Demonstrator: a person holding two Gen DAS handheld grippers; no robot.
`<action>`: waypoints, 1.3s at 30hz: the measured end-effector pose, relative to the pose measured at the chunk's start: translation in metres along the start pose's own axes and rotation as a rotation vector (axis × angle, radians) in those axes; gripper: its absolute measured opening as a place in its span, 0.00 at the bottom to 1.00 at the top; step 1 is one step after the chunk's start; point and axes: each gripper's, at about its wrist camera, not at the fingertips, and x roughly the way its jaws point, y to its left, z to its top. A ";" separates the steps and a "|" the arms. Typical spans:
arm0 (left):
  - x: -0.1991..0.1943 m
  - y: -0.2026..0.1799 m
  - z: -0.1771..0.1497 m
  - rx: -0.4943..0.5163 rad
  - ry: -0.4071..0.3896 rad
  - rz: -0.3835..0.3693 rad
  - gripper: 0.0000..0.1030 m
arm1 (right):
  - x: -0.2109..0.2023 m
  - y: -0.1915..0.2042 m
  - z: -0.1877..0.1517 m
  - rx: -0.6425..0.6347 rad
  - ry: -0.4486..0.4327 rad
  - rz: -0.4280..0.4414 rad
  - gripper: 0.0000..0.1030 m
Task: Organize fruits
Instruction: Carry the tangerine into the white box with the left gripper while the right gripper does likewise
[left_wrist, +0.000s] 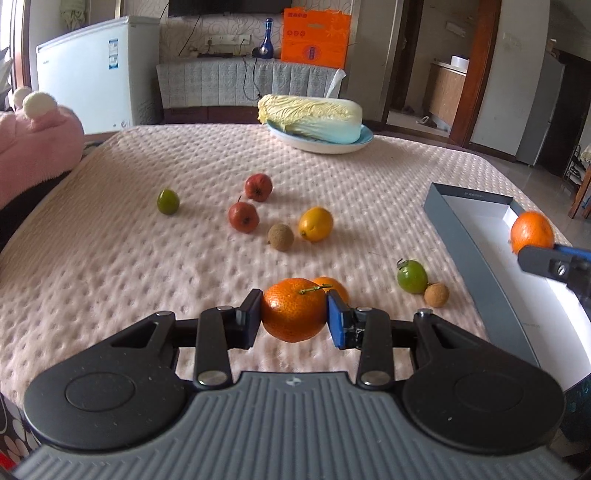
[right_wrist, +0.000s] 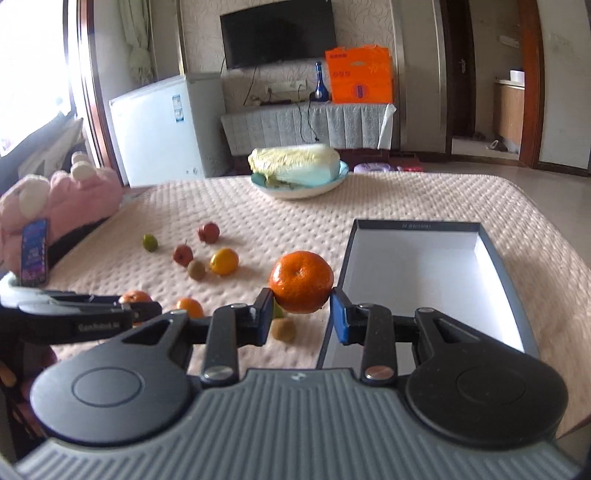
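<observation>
We are gripping a stemmed tangerine in our left gripper, jaws clamped on its sides, above the bed's near edge. To its right, our right gripper is pinching another tangerine beside the open box's left wall.

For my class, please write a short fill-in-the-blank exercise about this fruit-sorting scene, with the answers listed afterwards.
1. Each gripper is shut on a fruit whose colour is ____.
2. The open box holds ____ fruit so far.
3. The cabbage lies on a ____ at the far end of the bed.
4. Beside the green fruit near the box lies a small ____ fruit.

Answers: orange; no; plate; brown
</observation>
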 end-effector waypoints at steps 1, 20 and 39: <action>0.000 -0.002 0.001 -0.004 0.001 -0.007 0.41 | -0.003 -0.002 0.000 -0.001 -0.010 -0.004 0.35; -0.013 -0.092 0.008 0.120 -0.060 -0.170 0.41 | -0.033 -0.071 -0.011 0.086 0.033 -0.120 0.35; 0.063 -0.196 0.036 0.195 -0.010 -0.303 0.42 | -0.008 -0.088 -0.034 0.053 0.212 -0.193 0.35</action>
